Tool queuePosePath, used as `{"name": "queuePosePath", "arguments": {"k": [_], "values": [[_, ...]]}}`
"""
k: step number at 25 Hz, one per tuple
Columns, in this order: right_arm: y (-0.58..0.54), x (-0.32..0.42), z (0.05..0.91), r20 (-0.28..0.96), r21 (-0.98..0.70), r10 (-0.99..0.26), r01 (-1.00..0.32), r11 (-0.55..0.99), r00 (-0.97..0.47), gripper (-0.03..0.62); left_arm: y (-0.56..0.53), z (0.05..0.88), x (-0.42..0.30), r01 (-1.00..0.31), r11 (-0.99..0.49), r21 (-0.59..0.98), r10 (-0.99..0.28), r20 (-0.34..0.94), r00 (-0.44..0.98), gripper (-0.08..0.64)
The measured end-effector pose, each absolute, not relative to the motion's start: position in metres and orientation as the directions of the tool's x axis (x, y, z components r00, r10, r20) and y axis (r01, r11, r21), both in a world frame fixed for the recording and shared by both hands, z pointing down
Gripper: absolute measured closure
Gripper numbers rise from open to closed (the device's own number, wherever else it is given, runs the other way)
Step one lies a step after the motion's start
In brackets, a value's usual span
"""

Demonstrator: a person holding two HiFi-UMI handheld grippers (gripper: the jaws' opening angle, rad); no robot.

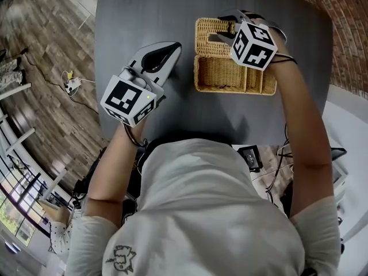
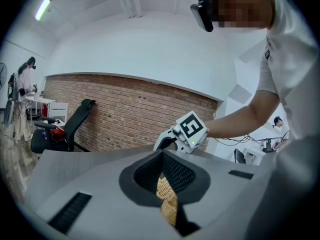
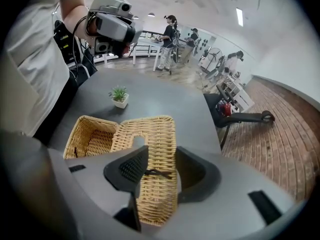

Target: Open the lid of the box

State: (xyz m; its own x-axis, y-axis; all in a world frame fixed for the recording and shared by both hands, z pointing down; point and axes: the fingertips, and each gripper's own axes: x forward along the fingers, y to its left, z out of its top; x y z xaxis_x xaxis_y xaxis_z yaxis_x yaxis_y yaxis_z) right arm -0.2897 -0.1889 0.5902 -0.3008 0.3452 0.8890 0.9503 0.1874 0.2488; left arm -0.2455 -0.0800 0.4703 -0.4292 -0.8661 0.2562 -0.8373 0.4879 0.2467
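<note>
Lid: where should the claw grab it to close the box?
Probably take the lid by the edge farthest from the box, coming from that far side. It lies flat open, joined to the box along its near edge, so only the far one lifts.

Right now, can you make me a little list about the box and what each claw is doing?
box: wicker, open, on the dark table
lid: flipped back, lying flat next to the box
right claw: open, above the lid, not squeezing it
left claw: shut, empty, apart from the box
</note>
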Motion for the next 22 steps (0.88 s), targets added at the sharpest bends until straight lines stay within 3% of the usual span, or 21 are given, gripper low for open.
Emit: {"name": "queuePosePath", "arguments": {"k": [10, 22], "values": [[-0.194, -0.288, 0.584, 0.881, 0.282, 0.334, 0.939, 0.198, -0.335, 0.400, -0.081, 0.463, -0.243, -0.843, 0.484, 0.235, -0.868, 0.254, -0.427, 0.549], [-0.200, -0.240, 0.527, 0.788, 0.241, 0.448, 0.881, 0.407, -0.422, 0.397, -0.088, 0.436, -0.210, -0.859, 0.474, 0.192, -0.873, 0.233, -0.429, 0.549]]}}
